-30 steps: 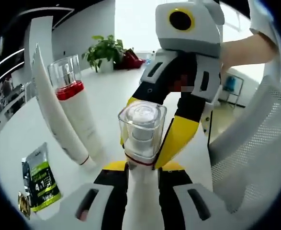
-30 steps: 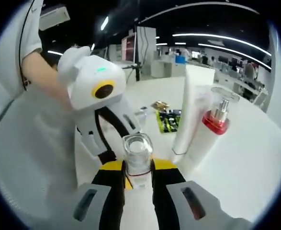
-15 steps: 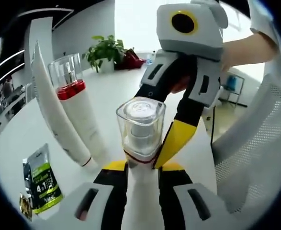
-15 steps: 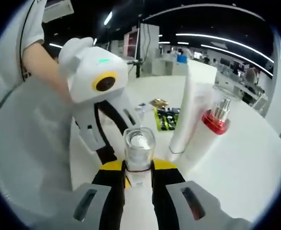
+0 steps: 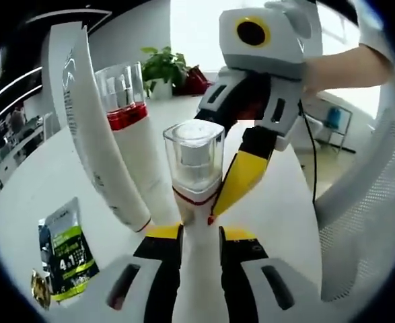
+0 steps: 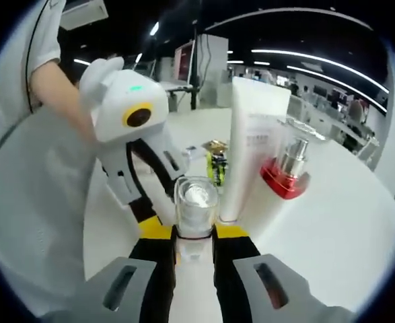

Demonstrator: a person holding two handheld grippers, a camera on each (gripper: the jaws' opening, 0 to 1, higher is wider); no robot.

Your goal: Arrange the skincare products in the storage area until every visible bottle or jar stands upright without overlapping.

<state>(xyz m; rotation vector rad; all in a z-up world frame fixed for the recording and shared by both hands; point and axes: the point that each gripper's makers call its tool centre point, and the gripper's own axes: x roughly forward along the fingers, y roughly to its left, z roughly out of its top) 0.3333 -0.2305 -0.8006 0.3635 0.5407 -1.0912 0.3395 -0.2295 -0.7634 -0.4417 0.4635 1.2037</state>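
Note:
A white pump bottle with a clear square cap stands between the jaws of my left gripper, which is shut on its body. The same bottle sits in my right gripper, also shut on it. One yellow finger of the right gripper reaches in from the upper right against the bottle. The left gripper's yellow fingertip comes in from the left. Close beside stand a tall white tube on its cap and a white bottle with a red collar. Both show again, tube and bottle.
A green and black sachet and a small gold packet lie on the white table. A potted plant stands at the far edge. A white mesh chair and a person's arm are on the right.
The held bottle and both grippers have come closer to the tube and the red-collared bottle, which now loom larger beside it. Both grips stay shut.

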